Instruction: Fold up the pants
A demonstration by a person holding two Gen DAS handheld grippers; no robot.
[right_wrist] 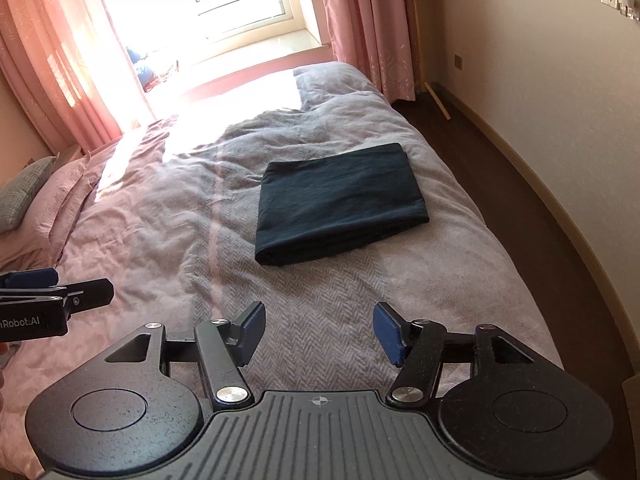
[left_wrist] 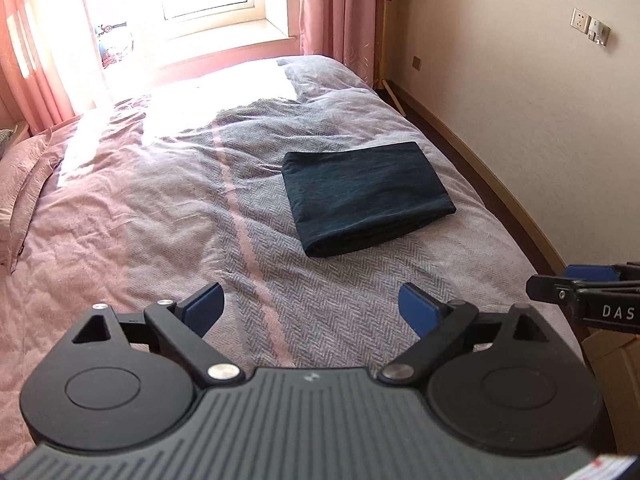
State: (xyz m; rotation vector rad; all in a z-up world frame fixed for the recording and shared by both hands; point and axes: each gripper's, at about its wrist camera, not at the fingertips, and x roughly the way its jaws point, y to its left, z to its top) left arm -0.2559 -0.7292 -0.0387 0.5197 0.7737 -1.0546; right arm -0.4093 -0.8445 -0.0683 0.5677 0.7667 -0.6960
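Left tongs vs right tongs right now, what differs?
Left tongs stand spread wider than right tongs. In its own view, the left pair sits further from the folded dark teal pants than the right pair does. Shared: blue pads, both empty, both off the grey herringbone bedspread.

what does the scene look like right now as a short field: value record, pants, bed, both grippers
pants: dark pants folded into a compact rectangle, lying flat
bed: grey and pink cover, wrinkled, sunlit near the window
pants position: on the grey part of the cover, toward the wall side
left gripper: left gripper open, nothing between the jaws, clear of the pants
right gripper: right gripper open, nothing between the jaws, clear of the pants
task state: fold looks finished
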